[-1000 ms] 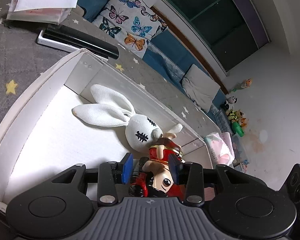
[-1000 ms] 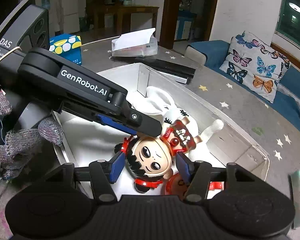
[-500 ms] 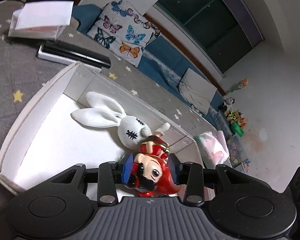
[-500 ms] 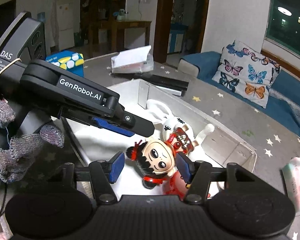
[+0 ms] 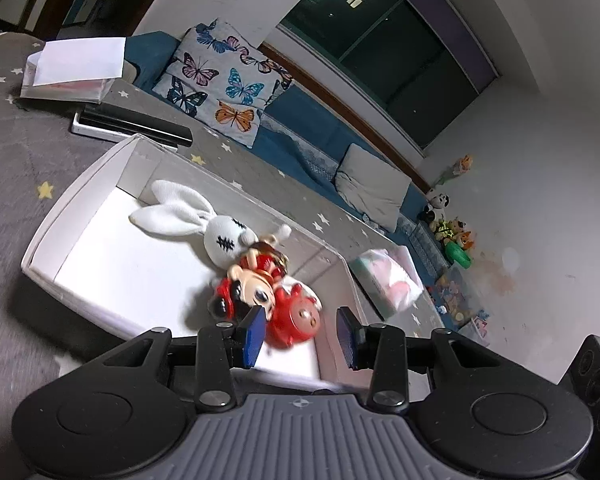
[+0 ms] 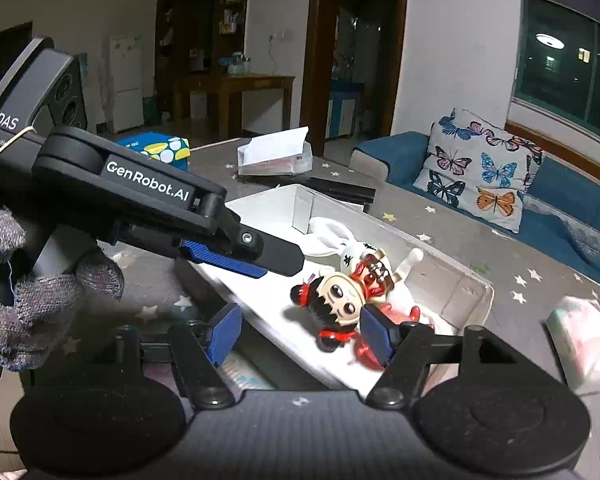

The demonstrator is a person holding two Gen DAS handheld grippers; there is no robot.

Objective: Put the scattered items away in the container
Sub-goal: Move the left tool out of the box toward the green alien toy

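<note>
A white box [image 5: 76, 184] lies on the grey starred table; it also shows in the right wrist view [image 6: 448, 264]. Inside lie a white plush rabbit [image 5: 192, 220], a red doll with a big black-haired head [image 5: 248, 288] and a round red toy [image 5: 296, 316]. The right wrist view shows the rabbit [image 6: 340, 240], the doll [image 6: 336, 300] and the red toy [image 6: 404, 316]. My left gripper [image 5: 300, 336] is open and empty above the box's near end, and also appears from the side [image 6: 260, 260]. My right gripper [image 6: 300, 336] is open and empty.
A tissue pack [image 5: 72, 68] and a flat black-and-white device [image 5: 128, 124] lie beyond the box. A pink-white packet [image 5: 384, 280] lies at its right end. A blue patterned box [image 6: 156, 148] stands at the table's back. A sofa with a butterfly cushion [image 6: 480, 168] runs alongside.
Both grippers opened and drew back and up from the box. The red doll that they held now lies in the box beside the rabbit.
</note>
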